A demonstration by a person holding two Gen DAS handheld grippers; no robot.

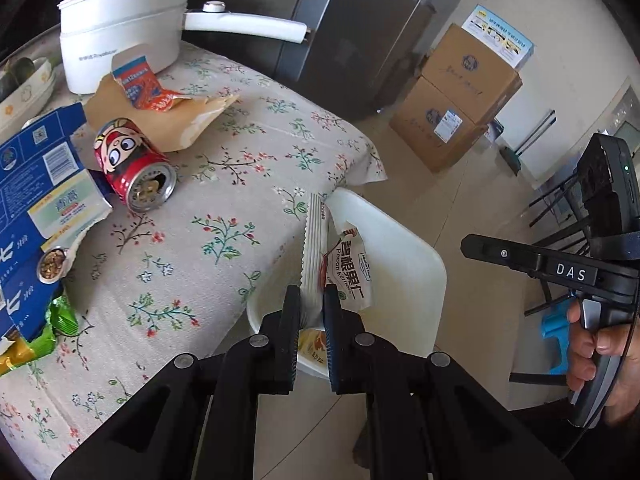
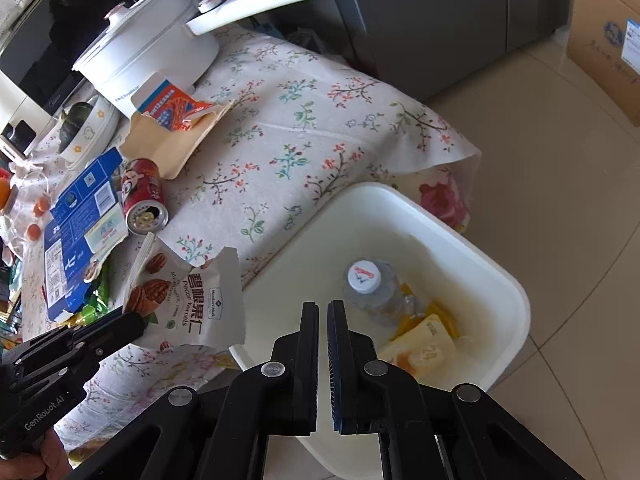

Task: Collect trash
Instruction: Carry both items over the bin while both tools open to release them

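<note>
My left gripper is shut on a white pecan kernel bag and holds it over the near edge of the white trash bin. The bag also shows in the right wrist view, held by the left gripper beside the bin. My right gripper is shut and empty, above the bin. The bin holds a plastic bottle and yellow wrappers. A red can lies on its side on the floral tablecloth.
On the table lie a torn blue carton, a green snack bag, brown paper with an orange wrapper, a white pot and a bowl. Cardboard boxes and a grey fridge stand behind.
</note>
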